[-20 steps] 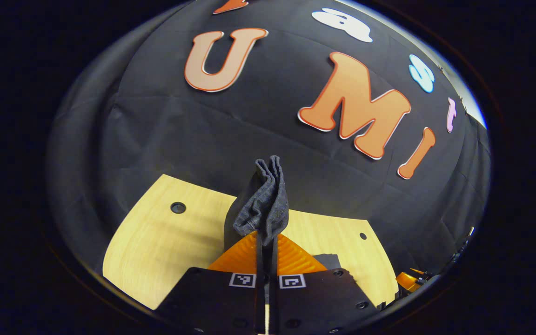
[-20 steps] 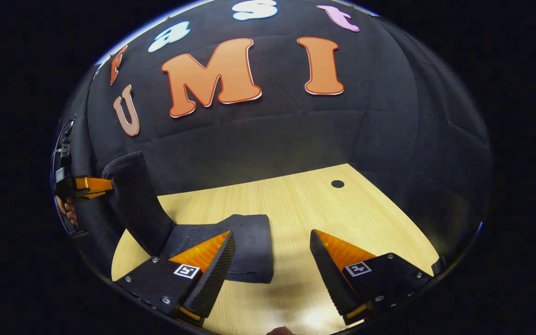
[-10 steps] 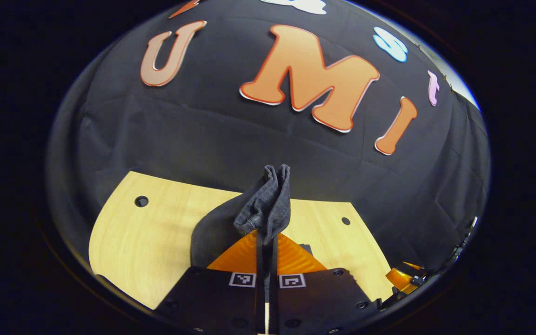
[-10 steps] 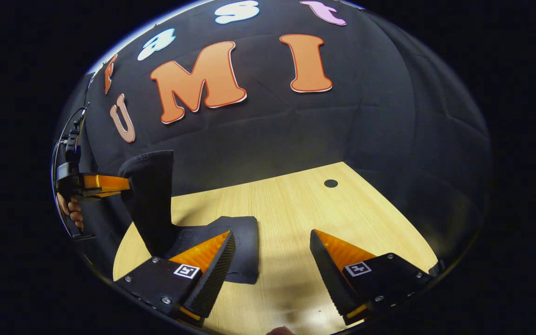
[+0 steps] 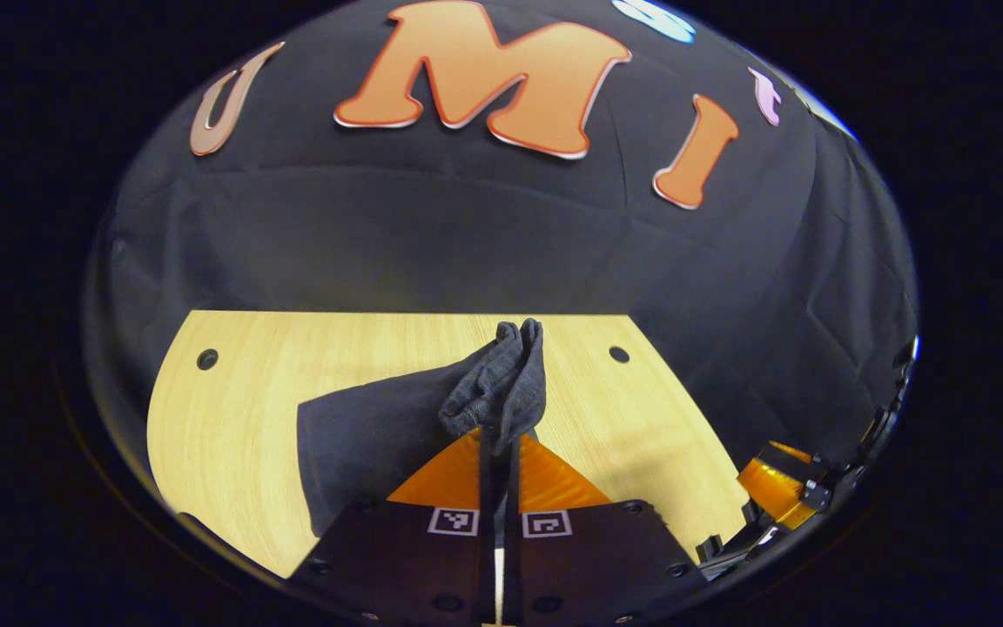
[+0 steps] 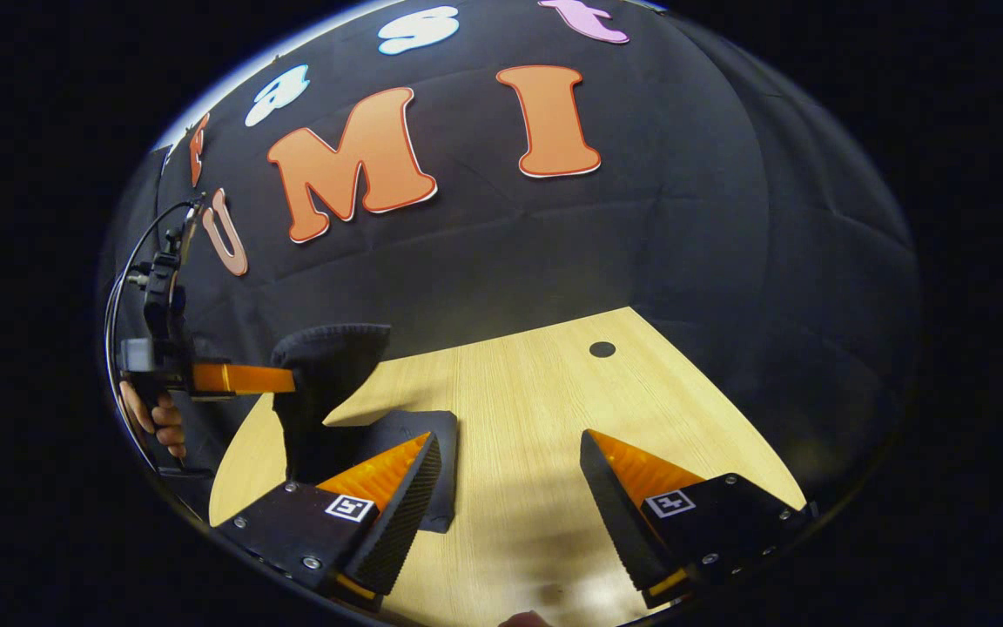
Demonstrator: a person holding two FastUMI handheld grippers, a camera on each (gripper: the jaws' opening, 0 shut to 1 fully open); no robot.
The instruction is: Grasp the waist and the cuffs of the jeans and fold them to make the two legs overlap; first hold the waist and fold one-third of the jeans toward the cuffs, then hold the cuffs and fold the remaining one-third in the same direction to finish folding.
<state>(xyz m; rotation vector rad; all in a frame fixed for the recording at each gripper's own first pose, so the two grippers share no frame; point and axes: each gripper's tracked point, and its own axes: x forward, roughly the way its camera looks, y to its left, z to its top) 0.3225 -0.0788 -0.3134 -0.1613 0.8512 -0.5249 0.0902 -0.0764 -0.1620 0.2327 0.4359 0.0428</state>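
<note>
In the left gripper view the left gripper (image 5: 498, 444) is pinched tight on a bunched fold of the dark denim jeans (image 5: 501, 392), lifting that end off the pale wood-grain tabletop (image 5: 232, 409). In the right gripper view the right gripper (image 6: 501, 479) stands wide apart, holding nothing, above the tabletop's near edge. The jeans' folded part lies flat toward the near left corner.

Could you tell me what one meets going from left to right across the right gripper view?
Hand → left gripper → lifted jeans → table hole.
</note>
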